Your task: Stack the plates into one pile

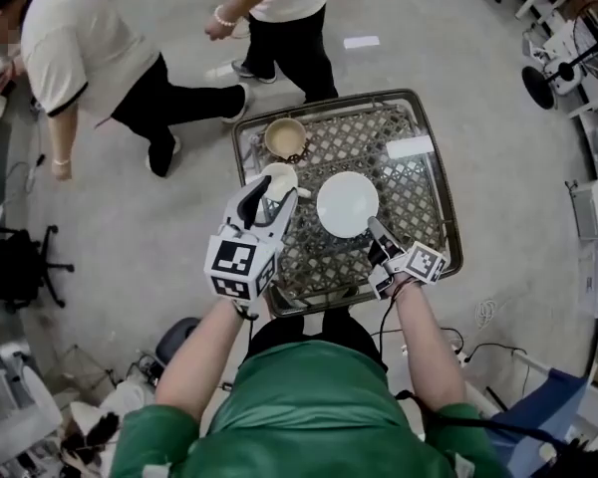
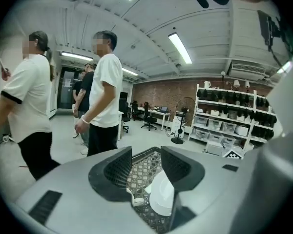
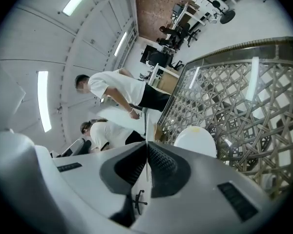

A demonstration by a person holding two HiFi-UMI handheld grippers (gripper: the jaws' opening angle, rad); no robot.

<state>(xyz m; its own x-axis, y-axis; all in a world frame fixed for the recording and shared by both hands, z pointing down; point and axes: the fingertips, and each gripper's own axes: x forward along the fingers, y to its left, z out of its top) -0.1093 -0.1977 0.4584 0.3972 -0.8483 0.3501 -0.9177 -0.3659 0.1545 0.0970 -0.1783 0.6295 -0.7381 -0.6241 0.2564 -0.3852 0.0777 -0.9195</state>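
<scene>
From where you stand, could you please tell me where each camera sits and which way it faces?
Head view: on the person's head, looking steeply down at the lattice table; both forearms, left gripper and right gripper show.
Left gripper view: on the left gripper, looking along its open jaws over the table toward two bystanders.
Right gripper view: on the right gripper, tilted sideways, jaws shut on the white plate.
Shared: head and right gripper views both show that plate.

Large plate (image 1: pixel 347 204): plain white. Small dish (image 1: pixel 285 137): tan inside, rim possibly cream, too small to be sure. Table (image 1: pixel 419 192): dark woven lattice, dull metal rim. Left gripper (image 1: pixel 271 192), right gripper (image 1: pixel 376 229): pale grey shells, black pads, black-and-white square markers. Shirt (image 1: pixel 309 416): green.
</scene>
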